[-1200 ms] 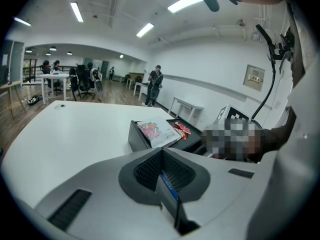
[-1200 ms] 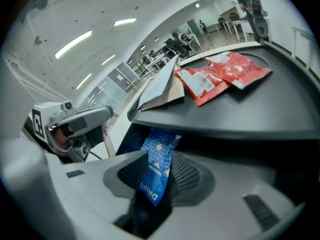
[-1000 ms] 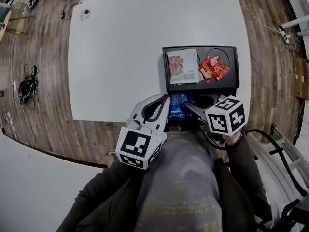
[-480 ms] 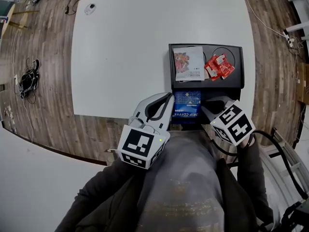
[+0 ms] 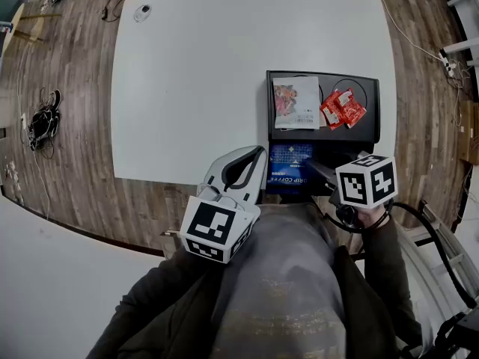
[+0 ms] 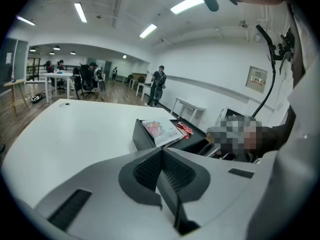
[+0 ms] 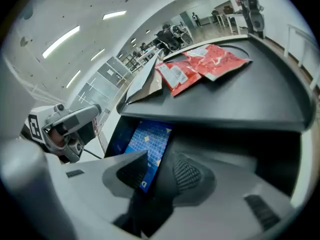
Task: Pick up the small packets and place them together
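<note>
Blue coffee packet (image 7: 151, 143) between right gripper (image 7: 161, 160) jaws, apart, just been opening; left gripper (image 6: 162, 153) jaws together, empty.

The black tray (image 5: 329, 134) is hiding part of the blue packet (image 5: 290, 163). Print on the white packet (image 5: 296, 102) is showing illegibly small.

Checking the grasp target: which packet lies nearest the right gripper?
The blue drip-coffee packet, at the right gripper; the white packet and red packets lie farther off, atop the black tray.
</note>
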The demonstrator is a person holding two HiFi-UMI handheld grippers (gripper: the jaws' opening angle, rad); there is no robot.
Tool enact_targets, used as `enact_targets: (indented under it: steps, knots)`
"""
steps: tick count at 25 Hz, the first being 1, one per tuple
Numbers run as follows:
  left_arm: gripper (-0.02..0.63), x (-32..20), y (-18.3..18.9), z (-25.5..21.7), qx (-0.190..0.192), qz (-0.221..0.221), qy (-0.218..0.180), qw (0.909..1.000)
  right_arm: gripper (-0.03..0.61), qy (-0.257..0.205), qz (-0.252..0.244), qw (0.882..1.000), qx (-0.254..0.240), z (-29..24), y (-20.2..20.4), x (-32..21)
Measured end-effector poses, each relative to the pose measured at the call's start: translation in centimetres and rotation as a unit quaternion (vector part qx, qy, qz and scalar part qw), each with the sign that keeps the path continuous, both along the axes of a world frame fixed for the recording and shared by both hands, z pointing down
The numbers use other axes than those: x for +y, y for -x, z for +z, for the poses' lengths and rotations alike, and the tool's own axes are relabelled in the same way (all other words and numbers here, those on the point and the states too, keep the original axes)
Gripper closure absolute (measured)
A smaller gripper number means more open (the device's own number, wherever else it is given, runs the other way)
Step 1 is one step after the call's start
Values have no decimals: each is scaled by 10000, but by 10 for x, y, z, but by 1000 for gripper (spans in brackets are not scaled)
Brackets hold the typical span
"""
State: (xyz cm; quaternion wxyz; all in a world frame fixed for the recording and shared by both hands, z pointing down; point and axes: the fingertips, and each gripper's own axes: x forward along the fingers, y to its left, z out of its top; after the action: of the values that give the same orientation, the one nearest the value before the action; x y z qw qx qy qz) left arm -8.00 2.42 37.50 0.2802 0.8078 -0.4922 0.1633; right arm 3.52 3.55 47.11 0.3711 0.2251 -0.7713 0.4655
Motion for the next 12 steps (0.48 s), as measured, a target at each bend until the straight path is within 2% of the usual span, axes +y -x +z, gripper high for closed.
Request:
enact_targets:
  steps: [5, 9, 12]
  knots:
    - [611, -1, -1, 1, 27, 40, 22, 10000, 420, -31, 81, 9999, 85, 0, 2, -1]
    - [611, -3, -2, 1, 31, 67, 20, 10000, 420, -495, -326, 9971, 473, -1, 5, 2]
    - [611, -4, -1, 1, 19, 74, 31, 10000, 420, -648, -525, 9949, 560, 0, 8, 4]
